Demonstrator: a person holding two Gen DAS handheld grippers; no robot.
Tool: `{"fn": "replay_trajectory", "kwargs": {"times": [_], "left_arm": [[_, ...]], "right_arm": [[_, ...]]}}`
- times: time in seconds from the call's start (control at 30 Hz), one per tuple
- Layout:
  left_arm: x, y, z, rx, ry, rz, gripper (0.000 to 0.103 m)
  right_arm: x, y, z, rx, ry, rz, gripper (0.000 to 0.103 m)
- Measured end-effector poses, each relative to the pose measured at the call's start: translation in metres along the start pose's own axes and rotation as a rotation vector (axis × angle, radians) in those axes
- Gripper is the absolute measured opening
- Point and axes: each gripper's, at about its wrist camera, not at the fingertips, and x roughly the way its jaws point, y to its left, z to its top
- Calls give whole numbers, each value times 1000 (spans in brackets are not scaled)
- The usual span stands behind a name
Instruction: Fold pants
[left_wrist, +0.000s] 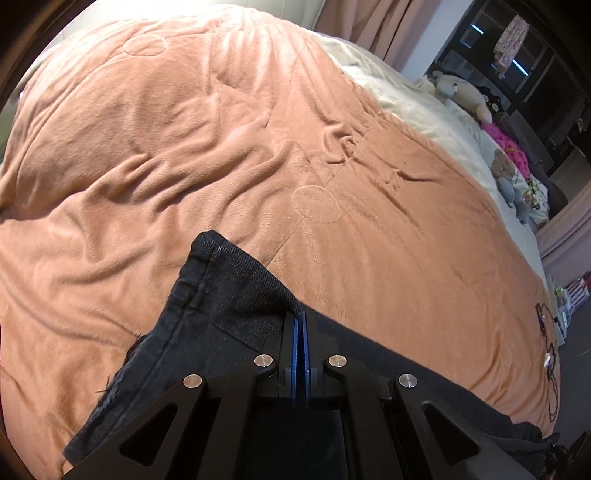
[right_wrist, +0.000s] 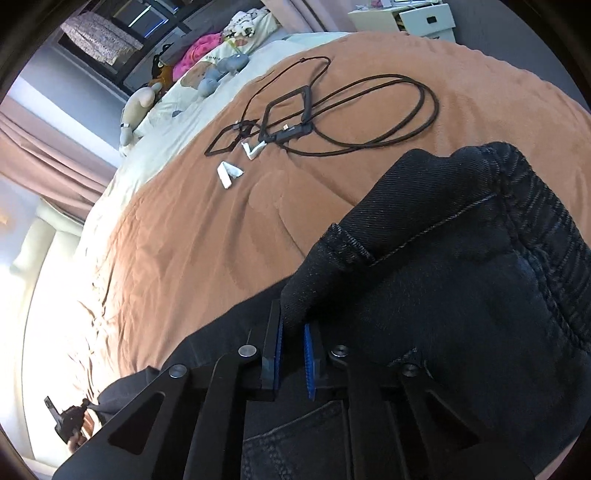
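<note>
The pants (left_wrist: 207, 306) are black denim, on an orange blanket (left_wrist: 184, 147) on a bed. In the left wrist view my left gripper (left_wrist: 300, 321) is shut, its blue pads pinching an edge of the pants near the leg hem, which lies ahead to the left. In the right wrist view my right gripper (right_wrist: 293, 328) is shut on a thick bunched fold of the pants (right_wrist: 443, 295) near the waistband, which rises ahead to the right. The left gripper (right_wrist: 70, 421) also shows at the lower left of that view.
A black cable (right_wrist: 369, 107) with black frames and small white pieces (right_wrist: 229, 173) lies on the blanket (right_wrist: 203, 229) ahead of the right gripper. Stuffed toys (left_wrist: 465, 96) and pillows line the cream sheet at the bed's far edge. White drawers (right_wrist: 417, 18) stand beyond the bed.
</note>
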Motion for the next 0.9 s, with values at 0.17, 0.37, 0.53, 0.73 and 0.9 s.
{"fn": "replay_trajectory", "kwargs": {"times": [0.17, 0.37, 0.53, 0.73, 0.9], "left_arm": [[21, -2, 4, -7, 20, 27, 2], [39, -6, 7, -10, 40, 27, 11], [16, -8, 9, 16, -22, -28, 64], [-13, 2, 2, 49, -23, -39, 67], [-35, 19, -9, 59, -7, -38, 67]], "right_arm": [[9, -1, 3, 22, -3, -2, 5], [12, 1, -2, 26, 6, -15, 7], [-8, 2, -4, -10, -35, 5, 53], [-43, 6, -17, -58, -94, 41, 81], [-67, -1, -35, -109, -86, 12, 81]]}}
